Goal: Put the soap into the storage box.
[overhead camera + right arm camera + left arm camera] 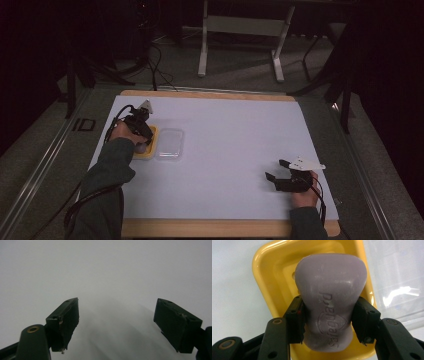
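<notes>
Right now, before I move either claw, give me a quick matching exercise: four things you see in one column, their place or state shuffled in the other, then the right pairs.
Things
1. left claw
2. right claw
3. yellow soap dish
4. clear lid

States or places
A. lies on the white mat just right of the dish in the high view
B. open, nothing between its pads
C. under the purple soap bar
D. shut on the waist of the soap bar

Pairs: 1-D, 2-B, 3-C, 4-A
</notes>
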Motion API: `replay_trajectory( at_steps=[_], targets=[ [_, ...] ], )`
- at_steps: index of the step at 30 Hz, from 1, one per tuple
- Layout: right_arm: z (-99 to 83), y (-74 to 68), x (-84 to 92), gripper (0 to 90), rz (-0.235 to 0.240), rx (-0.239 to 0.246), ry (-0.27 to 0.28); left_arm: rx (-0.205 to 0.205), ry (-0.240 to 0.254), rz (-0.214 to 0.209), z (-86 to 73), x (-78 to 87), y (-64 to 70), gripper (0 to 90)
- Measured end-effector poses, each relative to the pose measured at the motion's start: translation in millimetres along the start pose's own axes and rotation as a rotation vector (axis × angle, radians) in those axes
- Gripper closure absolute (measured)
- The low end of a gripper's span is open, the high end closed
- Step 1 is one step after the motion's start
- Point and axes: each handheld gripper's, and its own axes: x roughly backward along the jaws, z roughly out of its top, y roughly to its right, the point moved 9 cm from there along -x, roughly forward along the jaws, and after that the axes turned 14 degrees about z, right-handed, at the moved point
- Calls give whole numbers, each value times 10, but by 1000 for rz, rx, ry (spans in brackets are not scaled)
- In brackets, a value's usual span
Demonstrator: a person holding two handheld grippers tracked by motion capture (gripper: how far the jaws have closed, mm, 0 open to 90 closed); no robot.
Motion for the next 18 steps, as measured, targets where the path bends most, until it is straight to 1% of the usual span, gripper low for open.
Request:
replay_trajectory(
  at_steps=[4, 7, 9, 18],
  targets=[
    [0, 1, 0, 199, 1, -1, 1, -3, -8, 6, 11, -37, 19, 496],
    [0, 0, 0, 199, 1, -1, 0, 10, -12, 9, 14, -63, 15, 495],
    [0, -1, 0, 199, 1, -1, 0, 8, -13, 11, 15, -78, 11, 494],
    [0, 0, -1, 199, 1, 0, 0, 36, -7, -5, 19, -87, -7, 486]
  ],
)
